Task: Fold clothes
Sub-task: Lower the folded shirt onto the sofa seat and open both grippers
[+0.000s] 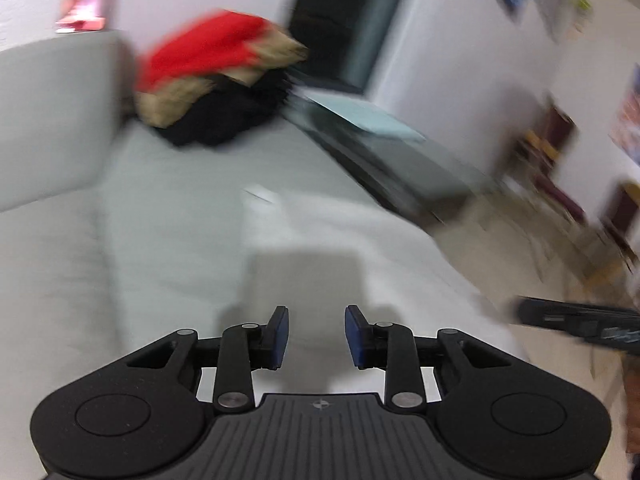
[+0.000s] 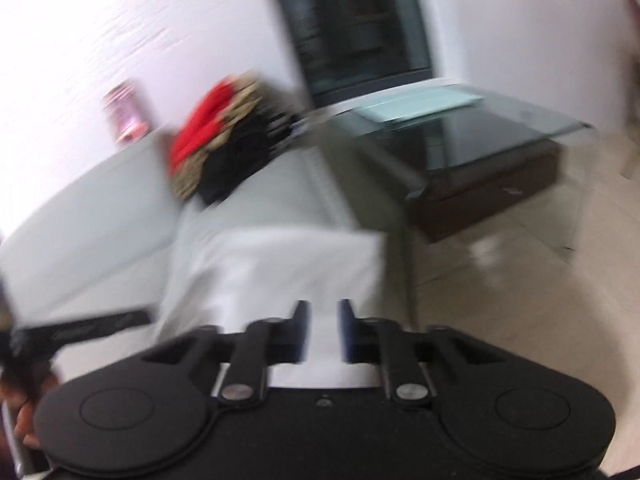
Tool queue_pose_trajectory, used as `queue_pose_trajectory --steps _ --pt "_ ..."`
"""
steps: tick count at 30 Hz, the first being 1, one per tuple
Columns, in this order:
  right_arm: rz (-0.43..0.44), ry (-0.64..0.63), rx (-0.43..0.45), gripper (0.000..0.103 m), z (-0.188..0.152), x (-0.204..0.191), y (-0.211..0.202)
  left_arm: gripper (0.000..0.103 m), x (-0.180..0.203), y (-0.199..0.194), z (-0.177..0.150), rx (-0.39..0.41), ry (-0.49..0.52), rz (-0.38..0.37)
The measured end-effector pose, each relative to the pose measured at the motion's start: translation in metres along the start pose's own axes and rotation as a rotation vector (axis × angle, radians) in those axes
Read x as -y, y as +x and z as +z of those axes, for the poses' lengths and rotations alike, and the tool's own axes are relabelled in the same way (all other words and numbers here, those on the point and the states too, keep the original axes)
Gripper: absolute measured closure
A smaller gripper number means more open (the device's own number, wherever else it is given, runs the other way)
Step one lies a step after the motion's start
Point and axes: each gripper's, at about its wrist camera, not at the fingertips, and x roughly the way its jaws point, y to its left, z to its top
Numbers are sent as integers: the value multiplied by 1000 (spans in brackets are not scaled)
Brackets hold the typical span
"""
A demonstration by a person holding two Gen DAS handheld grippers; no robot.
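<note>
A white garment [image 1: 320, 232] lies flat on the grey sofa seat [image 1: 168, 200]; it also shows in the right wrist view [image 2: 288, 268], folded into a rough rectangle. My left gripper [image 1: 316, 336] is open and empty above its near part. My right gripper [image 2: 323, 330] is open with a narrower gap, over the garment's near edge, holding nothing. A pile of red, tan and black clothes [image 1: 216, 80] sits at the far end of the sofa, also in the right wrist view [image 2: 224, 148]. Both views are motion-blurred.
A dark glass coffee table [image 2: 480, 152] with a pale sheet [image 2: 420, 104] on it stands right of the sofa, above a tiled floor [image 2: 540, 260]. The sofa backrest [image 1: 48, 120] rises on the left. The other gripper's body [image 1: 580, 320] shows at the right edge.
</note>
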Motion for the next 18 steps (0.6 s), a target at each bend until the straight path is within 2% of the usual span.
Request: queue_pose_trajectory --steps 1,2,4,7,8,9,10,12,16,18 --pt "11 -23 -9 91 -4 -4 -3 69 9 13 -2 -36 43 -3" --pt "9 -46 -25 91 -9 -8 -3 70 18 24 -7 -84 93 53" --pt "-69 -78 -89 92 -23 -10 7 72 23 19 -17 -117 156 134" --pt "-108 -67 -96 94 -39 -6 -14 74 21 1 -29 -167 211 231" --pt "-123 -74 -104 94 -42 -6 -23 80 18 -9 -33 -168 209 251" --pt "-139 -81 -111 92 -45 -6 -32 85 22 -10 -35 -162 201 230" --pt "-146 -85 -114 91 -47 -7 -41 85 26 -11 -36 -155 193 209" --pt "-104 -69 -93 91 -46 -13 -51 78 33 -13 -38 -142 176 168" --pt "-28 -48 -92 91 -53 -22 -45 77 49 -17 -42 -116 142 84" --pt "-9 -46 -116 91 -56 -25 -33 74 51 -18 -45 -161 148 119"
